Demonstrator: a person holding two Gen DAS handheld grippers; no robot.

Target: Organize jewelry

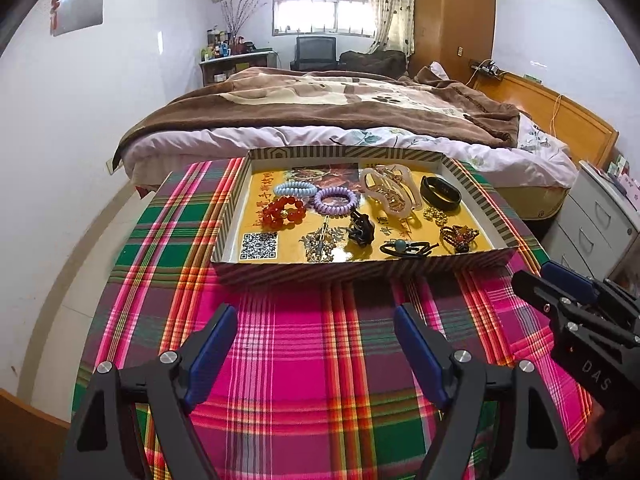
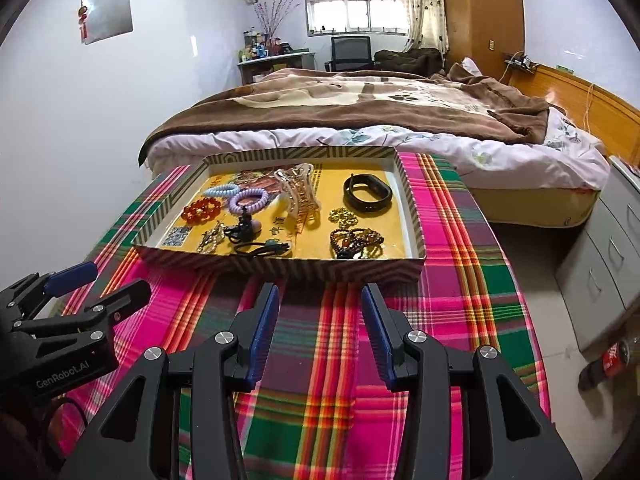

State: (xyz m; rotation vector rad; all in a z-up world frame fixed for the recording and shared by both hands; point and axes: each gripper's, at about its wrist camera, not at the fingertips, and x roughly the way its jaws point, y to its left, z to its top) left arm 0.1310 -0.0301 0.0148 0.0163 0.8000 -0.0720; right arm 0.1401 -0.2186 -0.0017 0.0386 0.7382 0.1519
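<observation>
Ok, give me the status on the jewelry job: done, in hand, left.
Done: every piece visible, from the red bead bracelet to the black bangle, lies inside the striped box; none on the plaid cloth.
In hand: nothing. The left gripper and right gripper are open over the cloth.
Left: possibly sorting; pieces lie loose and mixed.

A lived-in home bedroom. Ahead of the jaws, past a table under a plaid cloth [image 1: 320, 340], stands a made bed [image 1: 340, 136] with a brown blanket [image 2: 360, 100] and white floral sheet. Beyond it are a wooden wardrobe [image 1: 454, 12], a curtained window [image 2: 352, 14], an office chair [image 2: 351, 53] and a shelf crowded with bottles [image 1: 220, 46]. Right of the jaws are a wooden headboard [image 1: 560, 116] and white drawers [image 2: 608, 248].
</observation>
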